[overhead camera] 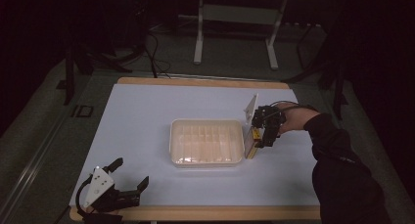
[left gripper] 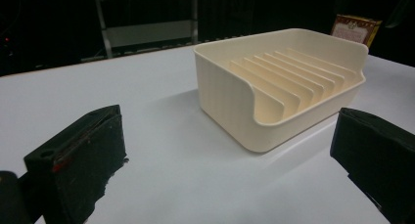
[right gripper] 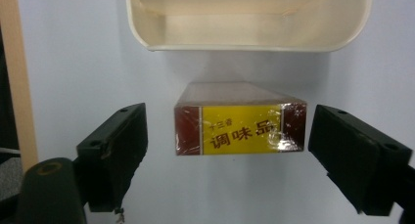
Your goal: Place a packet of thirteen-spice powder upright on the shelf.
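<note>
A cream plastic tray [overhead camera: 207, 142] sits on the white desk [overhead camera: 147, 116], roughly midway between the near and far edges and a little toward the right side. Its inside is split by a row of thin upright ribs into narrow slots, and every slot that can be seen is bare; the left gripper view shows the ribs [left gripper: 288, 77] running across the floor of the tray [left gripper: 274, 87], whose near wall dips low in a scoop. Just beside the tray's right wall stands a small box [overhead camera: 251, 145], wrapped in clear film, with a yellow label and dark red ends; in the right gripper view the box [right gripper: 240, 128] lies on the desk just short of the tray's rim [right gripper: 244, 45], apart from it by a narrow strip of white. The right gripper [overhead camera: 260, 140], held in a hand in a dark sleeve, points down over the box, and its jaws stand wide apart on either side of the box [right gripper: 240, 128], neither one touching it. The left gripper [overhead camera: 128, 180] rests near the desk's near left corner, its jaws spread wide with nothing between them, aimed across the desk toward the tray.
</note>
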A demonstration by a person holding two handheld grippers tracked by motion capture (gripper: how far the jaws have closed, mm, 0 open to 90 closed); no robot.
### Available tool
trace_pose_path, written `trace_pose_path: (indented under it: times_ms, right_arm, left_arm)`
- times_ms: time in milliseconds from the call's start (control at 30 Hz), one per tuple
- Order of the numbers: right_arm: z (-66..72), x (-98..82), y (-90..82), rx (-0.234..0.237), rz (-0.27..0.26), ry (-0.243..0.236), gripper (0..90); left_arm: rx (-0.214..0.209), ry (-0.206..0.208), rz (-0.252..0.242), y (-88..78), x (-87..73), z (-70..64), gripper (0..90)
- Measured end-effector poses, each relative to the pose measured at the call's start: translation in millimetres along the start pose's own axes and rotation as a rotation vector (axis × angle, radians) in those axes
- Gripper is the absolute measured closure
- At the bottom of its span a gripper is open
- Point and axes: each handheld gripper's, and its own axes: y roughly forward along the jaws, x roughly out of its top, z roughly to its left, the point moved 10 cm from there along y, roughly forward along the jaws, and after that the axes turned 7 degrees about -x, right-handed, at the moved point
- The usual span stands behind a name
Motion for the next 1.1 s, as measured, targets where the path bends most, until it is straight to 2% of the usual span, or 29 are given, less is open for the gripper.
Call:
trace_pose_path:
  times_ms: [133, 367, 400, 500, 633, 867, 1000, 1100]
  right_arm:
    - [-1.1, -1.5, 5.5, 0.016, 0.005, 0.016, 17.9]
    - [-1.7, -3.6, 10.8, 0.033, 0.005, 0.003, 22.7]
    - [-1.2, -3.8, 11.1, 0.038, 0.011, 0.015, 23.3]
    - [-1.1, -3.0, 13.8, 0.047, 0.007, 0.002, 25.4]
    - [-1.7, -4.9, 19.3, 0.055, 0.032, 0.0, 30.7]
    - [-0.1, -4.5, 16.6, 0.062, 0.027, -0.014, 31.8]
    - [0.5, -7.1, 9.9, 0.064, 0.03, 0.013, 31.8]
    - [0.2, -9.6, 2.4, 0.072, 0.033, 0.061, 31.8]
  left_arm:
    - [0.002, 0.002, -0.001, -0.3, 0.2, 0.3, 0.1]
    - [0.004, 0.0, -0.001, -0.4, 0.2, 0.3, 0.1]
    - [0.004, 0.001, 0.0, -0.4, 0.1, 0.3, 0.1]
    - [0.004, 0.001, -0.001, -0.2, 0.2, 0.1, 0.1]
    - [0.005, 0.001, -0.002, -0.4, 0.2, 0.3, 0.1]
    - [0.003, 0.001, -0.001, -0.4, 0.1, 0.2, 0.1]
    - [0.003, 0.001, -0.003, -0.6, 0.2, 0.1, 0.1]
    - [0.003, 0.001, -0.002, -0.6, 0.3, -0.2, 0.1]
